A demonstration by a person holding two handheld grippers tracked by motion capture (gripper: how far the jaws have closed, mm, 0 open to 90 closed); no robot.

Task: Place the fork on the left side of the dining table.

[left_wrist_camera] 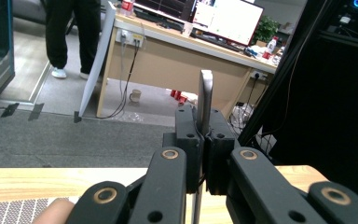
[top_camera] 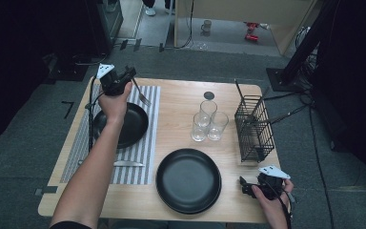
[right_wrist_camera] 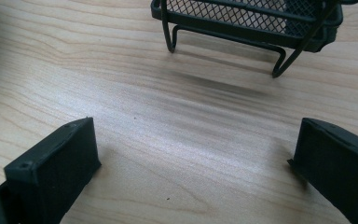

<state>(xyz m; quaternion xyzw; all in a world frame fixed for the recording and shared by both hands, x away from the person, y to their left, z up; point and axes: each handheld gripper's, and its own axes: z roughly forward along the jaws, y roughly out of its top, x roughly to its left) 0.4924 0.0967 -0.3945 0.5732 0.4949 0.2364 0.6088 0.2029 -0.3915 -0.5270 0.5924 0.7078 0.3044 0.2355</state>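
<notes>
My left gripper (top_camera: 129, 77) hovers over the far left of the wooden table (top_camera: 181, 102), above the striped placemat (top_camera: 145, 143). It is shut on a metal fork (top_camera: 142, 95), whose tines hang toward the table. In the left gripper view the fork's handle (left_wrist_camera: 205, 100) stands up between the closed jaws of the left gripper (left_wrist_camera: 204, 140). My right gripper (top_camera: 244, 186) rests low at the table's near right corner. Its jaws stand wide apart over bare wood, with nothing between them, in the right gripper view (right_wrist_camera: 191, 158).
A black plate (top_camera: 131, 126) and a knife (top_camera: 127, 163) lie on the placemat. A stack of black plates (top_camera: 188, 180) sits at the front centre. Three glasses (top_camera: 208, 123) stand mid-table. A black mesh cutlery basket (top_camera: 253, 128) stands at the right, its foot (right_wrist_camera: 223, 37) just ahead of my right gripper.
</notes>
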